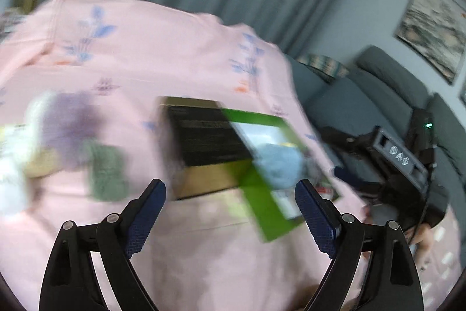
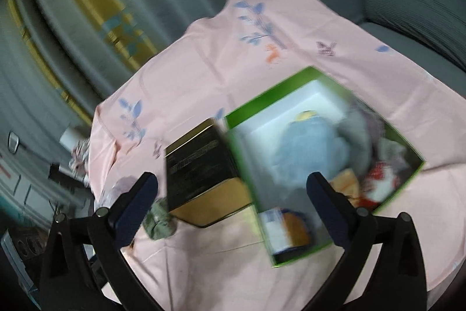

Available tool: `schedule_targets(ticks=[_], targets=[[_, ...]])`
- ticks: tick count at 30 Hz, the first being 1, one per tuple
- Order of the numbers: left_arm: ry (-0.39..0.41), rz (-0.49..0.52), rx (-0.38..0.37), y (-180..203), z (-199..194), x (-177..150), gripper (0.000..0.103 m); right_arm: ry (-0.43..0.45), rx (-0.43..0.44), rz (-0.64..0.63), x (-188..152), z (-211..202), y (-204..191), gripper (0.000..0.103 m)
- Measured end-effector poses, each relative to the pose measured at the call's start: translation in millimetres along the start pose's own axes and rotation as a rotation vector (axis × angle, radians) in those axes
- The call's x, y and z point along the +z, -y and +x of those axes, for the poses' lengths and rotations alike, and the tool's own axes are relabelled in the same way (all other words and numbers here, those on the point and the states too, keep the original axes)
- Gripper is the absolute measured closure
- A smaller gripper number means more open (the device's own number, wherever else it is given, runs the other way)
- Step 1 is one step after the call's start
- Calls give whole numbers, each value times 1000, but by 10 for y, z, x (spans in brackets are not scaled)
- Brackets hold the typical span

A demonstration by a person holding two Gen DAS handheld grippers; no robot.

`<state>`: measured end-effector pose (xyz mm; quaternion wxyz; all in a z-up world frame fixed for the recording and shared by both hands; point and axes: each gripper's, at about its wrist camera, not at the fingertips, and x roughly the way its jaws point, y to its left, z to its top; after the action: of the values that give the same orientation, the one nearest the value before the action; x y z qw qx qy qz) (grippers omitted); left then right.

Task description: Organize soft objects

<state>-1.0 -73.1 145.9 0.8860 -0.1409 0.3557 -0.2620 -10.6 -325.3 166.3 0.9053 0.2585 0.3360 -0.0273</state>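
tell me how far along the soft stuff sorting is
Partly done, it seems. The green box already holds a blue plush and other soft items, blurred. Nothing is in hand: the left hand-held gripper and right hand-held gripper are both open and empty. Left on the pink cloth: a green soft piece, a purple one and pale ones at the far left. The black box sits beside the green one.

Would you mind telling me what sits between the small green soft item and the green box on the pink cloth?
A black box with a tan side stands between the green soft item and the green box, clearest in the right wrist view.
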Motion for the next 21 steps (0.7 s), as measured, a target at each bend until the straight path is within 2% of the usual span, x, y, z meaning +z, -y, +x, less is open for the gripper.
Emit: schedule_targets(ticks=[3, 7, 10, 15, 21], targets=[[8, -16, 107, -334, -204, -85, 13, 2, 19, -56, -119, 91, -312, 1], [2, -19, 262, -779, -389, -244, 13, -22, 114, -102, -300, 257, -660, 1], [28, -48, 341, -1129, -535, -380, 13, -29, 133, -144, -458, 388, -885, 1], [6, -117, 357, -1607, -554, -542, 13, -70, 136, -251, -709, 588, -1151, 1], [-4, -164, 337, -1756, -517, -667, 13, -90, 100, -298, -858, 736, -1263, 2]])
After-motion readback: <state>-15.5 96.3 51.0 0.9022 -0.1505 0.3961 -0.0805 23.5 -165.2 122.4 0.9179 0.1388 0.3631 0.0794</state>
